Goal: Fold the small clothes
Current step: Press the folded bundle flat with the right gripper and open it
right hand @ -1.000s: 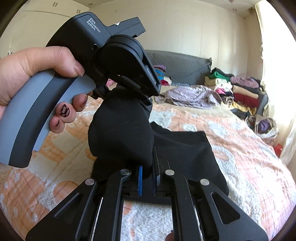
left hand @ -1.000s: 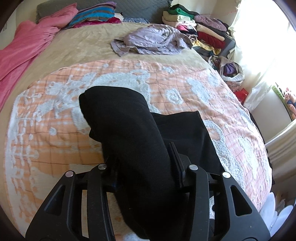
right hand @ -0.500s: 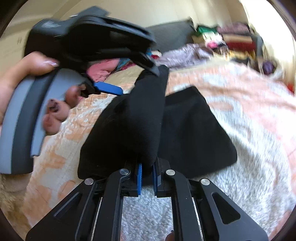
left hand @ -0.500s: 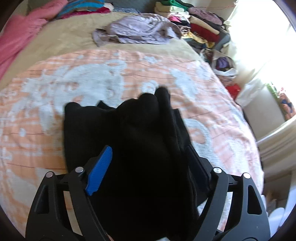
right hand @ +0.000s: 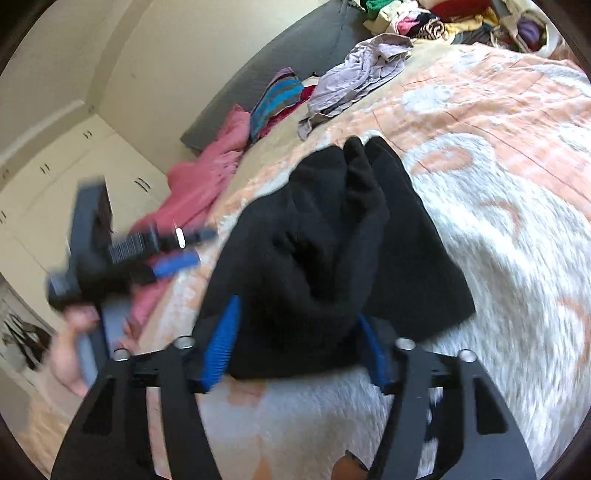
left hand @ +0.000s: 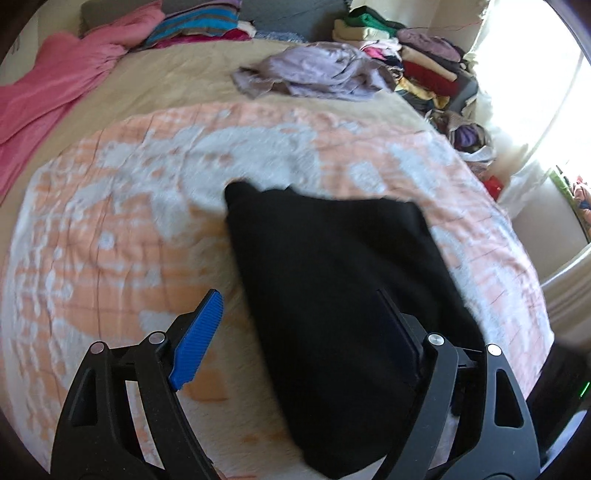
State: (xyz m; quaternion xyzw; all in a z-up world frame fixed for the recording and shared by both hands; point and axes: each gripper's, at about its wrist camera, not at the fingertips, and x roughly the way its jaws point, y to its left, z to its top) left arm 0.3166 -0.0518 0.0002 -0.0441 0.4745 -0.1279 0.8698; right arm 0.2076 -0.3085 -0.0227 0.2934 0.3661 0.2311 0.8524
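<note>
A small black garment [left hand: 332,280] lies folded over on the orange and white bedspread [left hand: 110,229]. My left gripper [left hand: 295,332] is open above its near left edge, and the cloth lies partly over the right finger. In the right wrist view the black garment [right hand: 332,251] is bunched in a heap. My right gripper [right hand: 295,343] is open with the near end of the heap lying between its blue pads [right hand: 221,343]. My left gripper [right hand: 122,251], blurred and held in a hand, shows to the left of the garment, apart from it.
A crumpled lilac garment [left hand: 317,70] lies farther up the bed. A pink blanket [left hand: 48,92] lies at the far left. Striped folded clothes [left hand: 195,26] and a stacked pile of clothes [left hand: 417,62] sit at the back. The bed's right edge [left hand: 532,295] drops off near a bright window.
Both grippers have opened and let go of the black garment. It has dropped onto the bedspread. The left gripper has moved away to the left of it.
</note>
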